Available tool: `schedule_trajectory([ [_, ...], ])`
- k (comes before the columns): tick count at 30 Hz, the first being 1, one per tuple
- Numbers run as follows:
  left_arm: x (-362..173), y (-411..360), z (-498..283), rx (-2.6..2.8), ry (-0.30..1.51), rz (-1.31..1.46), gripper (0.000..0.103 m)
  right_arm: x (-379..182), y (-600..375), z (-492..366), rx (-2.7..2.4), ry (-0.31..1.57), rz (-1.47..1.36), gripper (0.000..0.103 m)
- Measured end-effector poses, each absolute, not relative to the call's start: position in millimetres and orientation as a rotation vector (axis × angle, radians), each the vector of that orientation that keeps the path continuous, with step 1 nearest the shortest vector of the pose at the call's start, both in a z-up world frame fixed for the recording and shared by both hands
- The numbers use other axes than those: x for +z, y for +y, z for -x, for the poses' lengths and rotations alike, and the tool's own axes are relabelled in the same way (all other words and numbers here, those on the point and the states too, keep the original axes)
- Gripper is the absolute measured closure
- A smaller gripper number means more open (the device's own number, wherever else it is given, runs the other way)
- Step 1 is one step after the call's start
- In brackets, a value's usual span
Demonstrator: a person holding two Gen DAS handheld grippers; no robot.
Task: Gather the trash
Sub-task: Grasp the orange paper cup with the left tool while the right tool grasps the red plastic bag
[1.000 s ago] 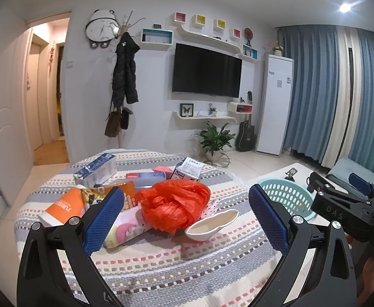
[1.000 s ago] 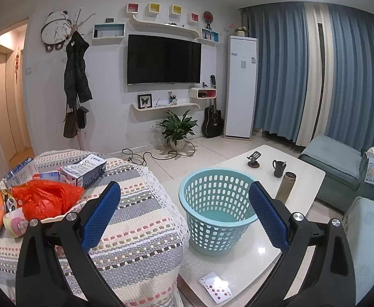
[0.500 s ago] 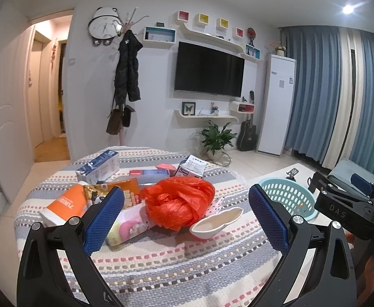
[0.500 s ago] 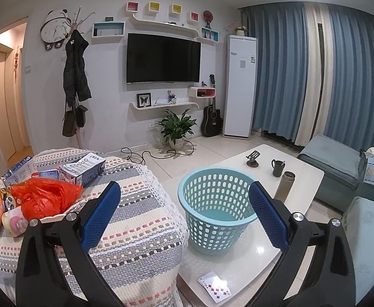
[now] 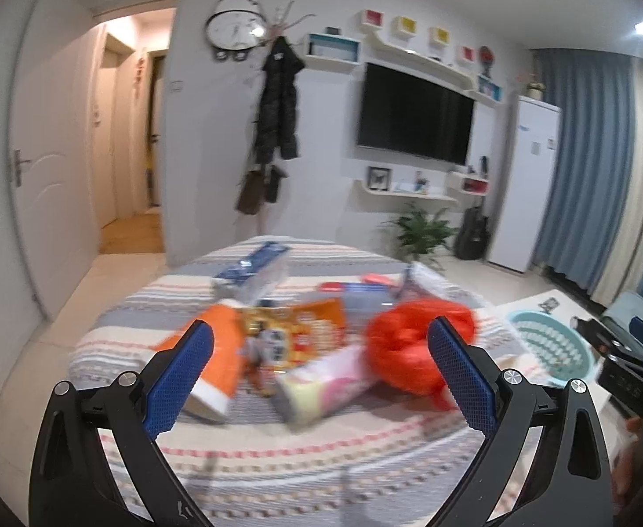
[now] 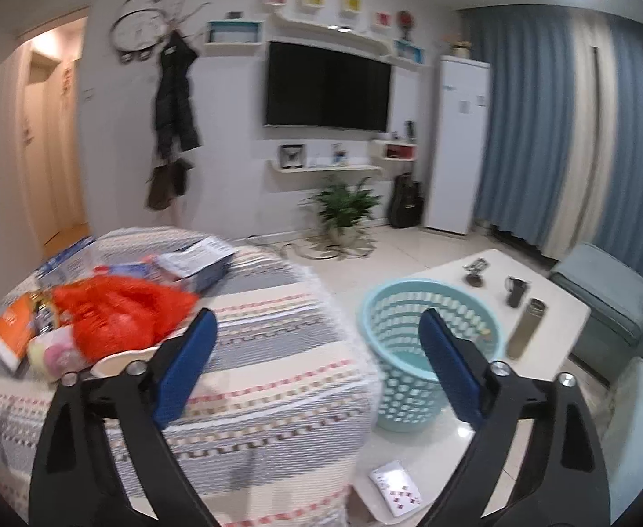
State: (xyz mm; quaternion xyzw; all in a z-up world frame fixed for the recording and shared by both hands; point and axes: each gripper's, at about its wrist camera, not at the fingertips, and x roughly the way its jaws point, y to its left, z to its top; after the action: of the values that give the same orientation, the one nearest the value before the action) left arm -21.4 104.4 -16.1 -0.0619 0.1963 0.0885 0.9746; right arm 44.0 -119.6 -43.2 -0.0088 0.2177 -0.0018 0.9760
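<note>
1. Left wrist view: the left gripper points down over the striped table, its blue pads spread wide with nothing between them. It looks lined up on the pile for a first pick.
2. The trash sits in a loose heap mid-table: a crumpled red bag, a pink-and-yellow packet just beside it, an orange packet and a snack bag between them. Boxes lie farther back; blur hides their print.
3. The right gripper hangs over the table's edge. Its jaws have just been closing a little yet stand well apart, holding nothing.
4. The blue basket stands on the low white table near the heap, probably so drops are short. It looks empty, so collecting has likely not begun.
</note>
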Motion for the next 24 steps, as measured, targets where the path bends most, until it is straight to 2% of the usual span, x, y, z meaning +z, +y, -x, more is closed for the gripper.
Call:
schedule_trajectory([
  [3,-17.7,135.9,19.4,0.238,0.413,0.13,0.008,-45.6,-104.4,-50.9,0.06,0.461,0.022,0.033],
  [9,-28.4,191.1,8.0,0.261,0.491,0.123,0.008,-40.7,-70.0,-75.6,0.196,0.505,0.002,0.034],
  [12,-44.6,214.3,-6.9,0.195,0.591,0.159,0.008,-40.9,-49.9,-87.7,0.241,0.524,0.012,0.034],
  [15,-61.5,226.1,-21.2,0.146,0.658,0.182,0.008,-43.9,-33.9,-101.2,0.285,0.559,0.016,0.033],
  [24,-91.7,231.5,-60.8,0.144,0.772,0.15,0.008,-69.5,-13.9,-142.0,0.354,0.711,0.021,0.02],
])
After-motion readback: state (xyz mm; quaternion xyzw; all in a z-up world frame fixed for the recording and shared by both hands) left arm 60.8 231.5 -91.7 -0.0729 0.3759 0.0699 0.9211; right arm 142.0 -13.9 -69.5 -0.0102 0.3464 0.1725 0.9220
